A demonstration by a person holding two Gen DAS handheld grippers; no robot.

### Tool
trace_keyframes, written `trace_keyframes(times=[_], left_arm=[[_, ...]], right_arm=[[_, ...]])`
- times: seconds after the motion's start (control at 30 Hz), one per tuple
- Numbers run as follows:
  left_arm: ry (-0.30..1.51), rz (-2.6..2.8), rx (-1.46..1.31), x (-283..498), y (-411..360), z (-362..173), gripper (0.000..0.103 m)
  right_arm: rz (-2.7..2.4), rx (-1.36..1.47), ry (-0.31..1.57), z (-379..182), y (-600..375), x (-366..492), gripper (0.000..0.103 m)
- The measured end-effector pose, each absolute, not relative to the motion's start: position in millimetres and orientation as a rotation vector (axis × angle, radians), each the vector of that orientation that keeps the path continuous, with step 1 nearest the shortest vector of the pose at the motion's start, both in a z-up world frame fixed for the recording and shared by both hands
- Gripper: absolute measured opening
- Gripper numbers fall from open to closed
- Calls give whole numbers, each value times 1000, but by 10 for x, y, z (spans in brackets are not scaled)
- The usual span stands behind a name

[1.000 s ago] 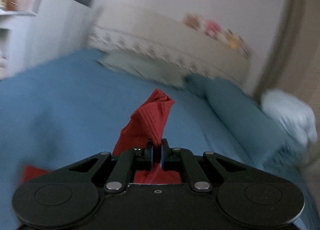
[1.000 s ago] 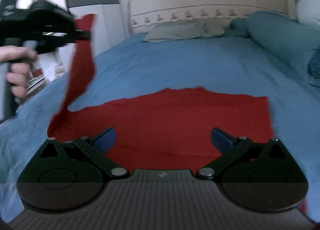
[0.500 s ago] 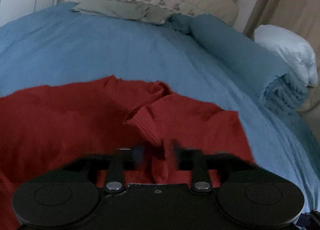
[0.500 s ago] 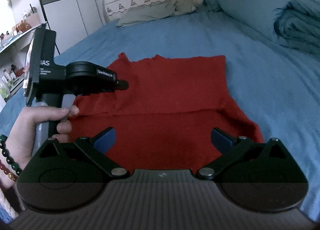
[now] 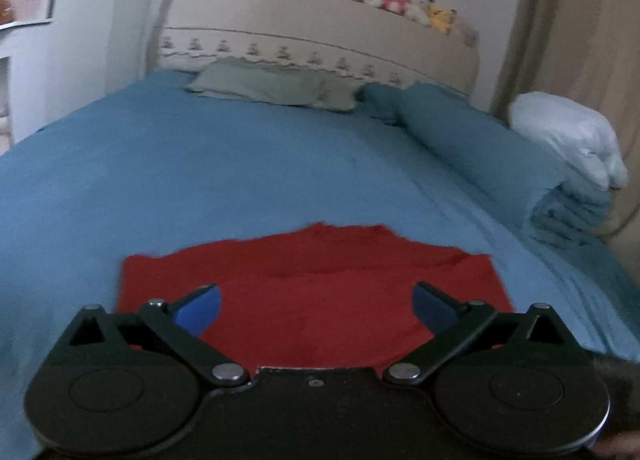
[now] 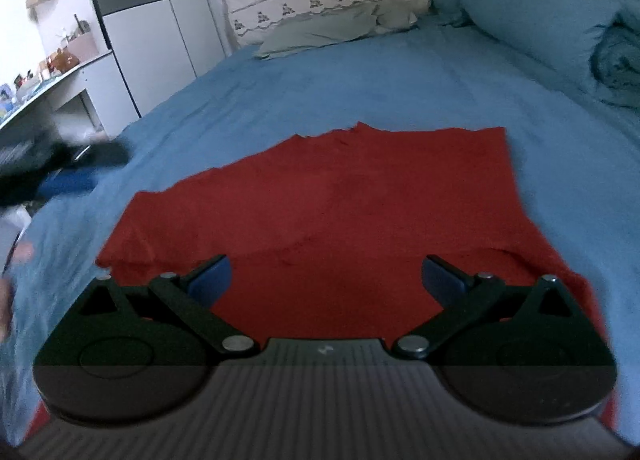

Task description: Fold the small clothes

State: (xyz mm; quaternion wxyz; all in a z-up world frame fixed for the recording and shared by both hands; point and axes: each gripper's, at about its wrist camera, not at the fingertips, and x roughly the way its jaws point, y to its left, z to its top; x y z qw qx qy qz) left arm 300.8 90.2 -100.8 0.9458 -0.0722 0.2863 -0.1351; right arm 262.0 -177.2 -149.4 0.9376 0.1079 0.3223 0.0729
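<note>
The left gripper (image 5: 316, 304) has let go of the sleeve it pinched a second ago, and the red garment (image 6: 352, 196) now lies flat on the blue bedsheet (image 5: 200, 164). Far left in the right wrist view, a dark blur is probably that same gripper (image 6: 60, 164) pulling away. Its jaws stand wide apart above the garment's near edge. To the right, the right gripper (image 6: 326, 280) hangs spread and empty, the cloth directly beyond it.
</note>
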Motion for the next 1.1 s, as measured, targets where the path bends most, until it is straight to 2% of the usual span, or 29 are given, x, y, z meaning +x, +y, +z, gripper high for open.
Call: trace_keyframes(times=[0.27, 0.4, 0.57, 0.6, 0.67, 0.7, 0.73, 0.9, 0.97, 1.03, 1.1], left_arm=[[654, -241, -253, 3124, 1145, -1255, 103], [675, -230, -267, 3271, 1203, -1248, 103], [666, -223, -255, 3271, 1264, -1256, 103], [666, -222, -252, 3265, 1266, -1262, 103], [671, -220, -247, 3274, 1282, -1276, 103], [675, -218, -245, 3281, 1285, -1288, 103], [680, -216, -244, 3298, 1267, -1302, 103], [712, -210, -235, 3320, 1280, -1393, 103], [729, -205, -216, 3303, 1293, -1447, 103], [757, -186, -194, 3266, 1332, -1551, 103], [803, -164, -196, 3253, 1387, -1657, 103]], right_arm=[[7, 301, 680, -1661, -1580, 3180, 101], [-50, 405, 707, -1813, -1715, 3404, 75], [-91, 473, 709, -1943, -1791, 3520, 72], [-95, 461, 706, -1942, -1772, 3535, 69], [-100, 424, 701, -1932, -1719, 3566, 55], [-98, 401, 699, -1924, -1690, 3579, 42], [-95, 377, 700, -1920, -1666, 3594, 38], [-85, 337, 709, -1936, -1635, 3653, 41], [-79, 327, 712, -1945, -1640, 3680, 36], [-68, 304, 709, -1891, -1630, 3690, 25], [-41, 279, 687, -1785, -1635, 3688, 24]])
